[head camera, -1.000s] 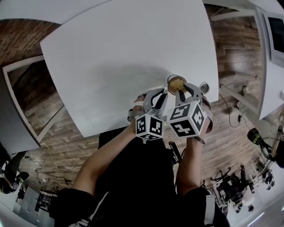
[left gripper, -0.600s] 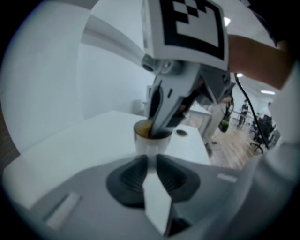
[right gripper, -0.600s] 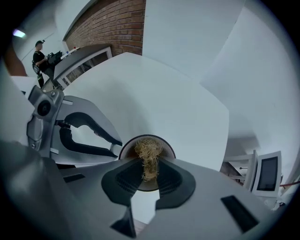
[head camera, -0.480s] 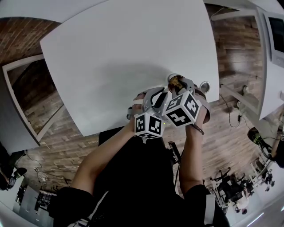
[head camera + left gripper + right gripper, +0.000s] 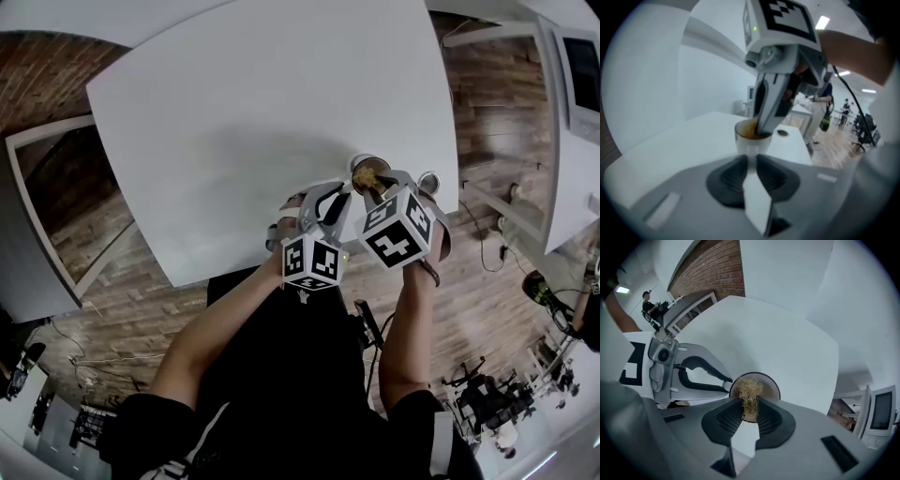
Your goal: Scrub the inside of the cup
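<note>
Head view takes in both bare forearms reaching out to the near right edge of the white worktop (image 5: 262, 112). The cup (image 5: 366, 172) stands there, with a small disc (image 5: 430, 178) just beside it. The two marker cubes sit side by side and cover most of the jaws from above.

Right gripper view alone looks down into the cup. The right tongs (image 5: 750, 413) are clenched on a straw-coloured scrubber (image 5: 749, 391), whose loose end hangs inside the cup near its rim.

Left gripper view sees the cup side-on instead, upright on the worktop, with a brownish inner wall. The left tongs (image 5: 751, 161) stand nearly together, pinched on the cup's near side. Whether they have the wall or a handle cannot be told.

The right tongs point steeply down into the cup's mouth. The left tongs come in low and almost level, from the cup's left.
</note>
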### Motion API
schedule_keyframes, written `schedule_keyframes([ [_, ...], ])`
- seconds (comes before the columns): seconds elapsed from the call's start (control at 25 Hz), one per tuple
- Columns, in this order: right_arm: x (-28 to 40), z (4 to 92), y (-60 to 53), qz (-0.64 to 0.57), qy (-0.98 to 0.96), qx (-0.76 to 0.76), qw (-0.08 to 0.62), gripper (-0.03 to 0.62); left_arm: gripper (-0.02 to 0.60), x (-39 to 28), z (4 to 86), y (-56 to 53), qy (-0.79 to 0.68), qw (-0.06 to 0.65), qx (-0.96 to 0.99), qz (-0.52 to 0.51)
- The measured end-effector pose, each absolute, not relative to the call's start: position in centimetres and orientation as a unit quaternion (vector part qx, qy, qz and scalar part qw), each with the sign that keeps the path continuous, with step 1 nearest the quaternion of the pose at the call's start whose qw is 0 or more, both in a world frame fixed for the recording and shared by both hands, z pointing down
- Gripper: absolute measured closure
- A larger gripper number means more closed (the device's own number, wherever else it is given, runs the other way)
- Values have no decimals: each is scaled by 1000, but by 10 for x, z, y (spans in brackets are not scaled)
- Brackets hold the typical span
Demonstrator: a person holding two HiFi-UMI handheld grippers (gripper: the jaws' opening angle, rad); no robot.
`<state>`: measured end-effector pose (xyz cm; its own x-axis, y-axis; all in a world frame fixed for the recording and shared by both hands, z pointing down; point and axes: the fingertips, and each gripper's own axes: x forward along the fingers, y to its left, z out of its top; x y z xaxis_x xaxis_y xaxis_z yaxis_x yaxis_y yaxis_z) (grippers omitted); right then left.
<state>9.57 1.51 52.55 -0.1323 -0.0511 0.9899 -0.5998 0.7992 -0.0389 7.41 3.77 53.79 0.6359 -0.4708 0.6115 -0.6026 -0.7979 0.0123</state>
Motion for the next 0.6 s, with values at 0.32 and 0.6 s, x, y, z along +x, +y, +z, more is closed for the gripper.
schedule_keyframes([
  [0.32,95,484,23,217,-741,248,586,540,517,72,540,38,-301,108,895,312],
  [0.6,108,424,23,226,-796,334,452,539,511,70,544,38,-287,106,898,317],
])
